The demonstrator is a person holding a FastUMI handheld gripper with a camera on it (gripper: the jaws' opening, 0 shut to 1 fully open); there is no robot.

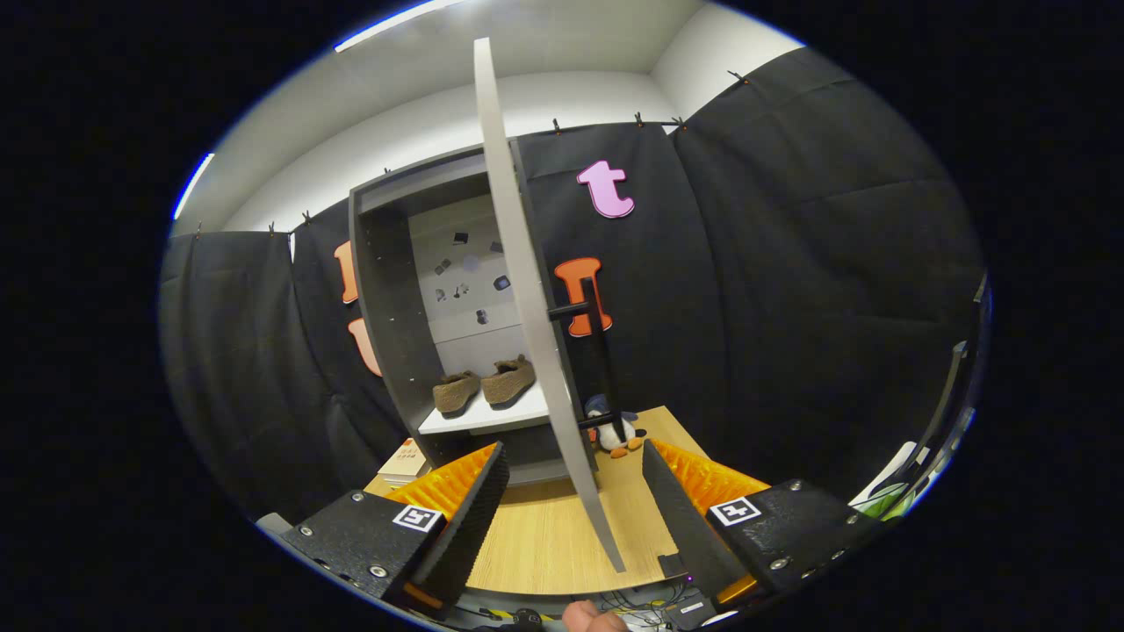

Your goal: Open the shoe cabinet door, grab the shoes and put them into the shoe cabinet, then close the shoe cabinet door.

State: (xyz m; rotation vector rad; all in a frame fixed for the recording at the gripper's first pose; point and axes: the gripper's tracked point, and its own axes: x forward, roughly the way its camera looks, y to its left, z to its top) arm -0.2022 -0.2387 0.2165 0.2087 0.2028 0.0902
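The tongs (575, 461) are being held wide open, with nothing being gripped; the two fingers are spread apart over the wooden table (549, 544). The lower edge of the open cabinet door (527, 290) is being seen edge-on between the fingers, running from about 6 o'clock up to 12 o'clock, and neither finger is touching it. A dark bar handle (597, 360) is being carried on the door's right face, at roughly 1 o'clock from the fingertips.

Beyond the fingers, at about 11 o'clock, the shoe cabinet (382, 298) is standing open on the table. A pair of brown shoes (485, 384) is resting side by side on the white shelf (479, 420) inside it, just left of the door.

A small penguin toy (613, 430) is lying on the table behind the door at about 1 o'clock from the fingertips. A book (406, 460) is lying at the cabinet's foot at 10 o'clock. A fingertip of the person's hand (593, 617) is showing at 6 o'clock.
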